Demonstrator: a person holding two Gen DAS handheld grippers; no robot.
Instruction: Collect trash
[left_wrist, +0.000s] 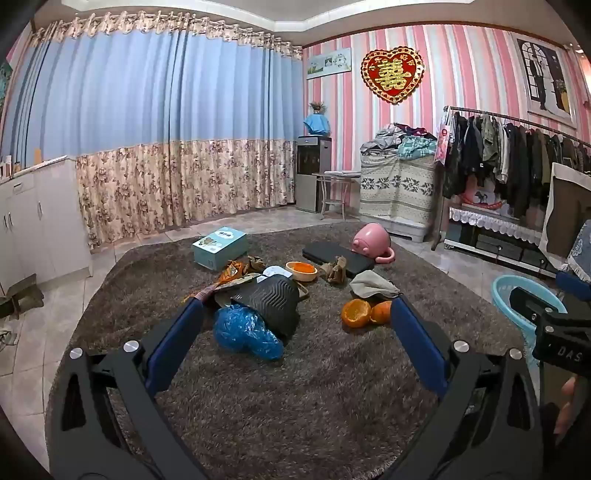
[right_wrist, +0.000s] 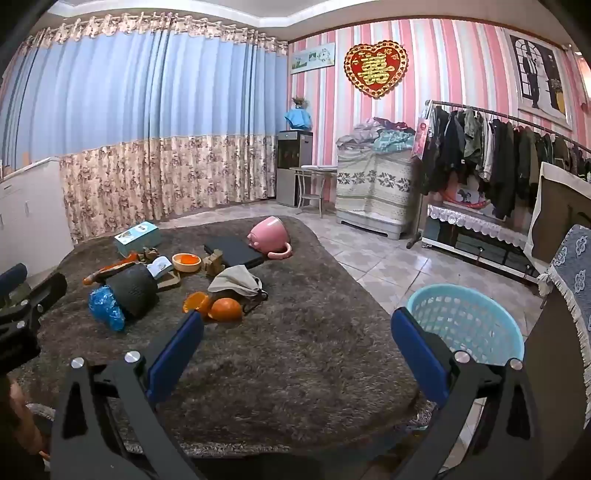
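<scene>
Pink-striped wall (left_wrist: 461, 74), blue curtains (left_wrist: 147, 92), tiled floor (right_wrist: 376, 258)

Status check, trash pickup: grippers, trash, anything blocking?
Left gripper open, empty. Right gripper open, empty. Orange peel halves on shaggy brown rug; light blue plastic basket alongside. Path clear.

On the rug (right_wrist: 295, 350), orange peels (right_wrist: 218, 306) lie right of the plastic bag (right_wrist: 105, 308); the laundry basket (right_wrist: 465, 321) stands right, off the rug.
</scene>
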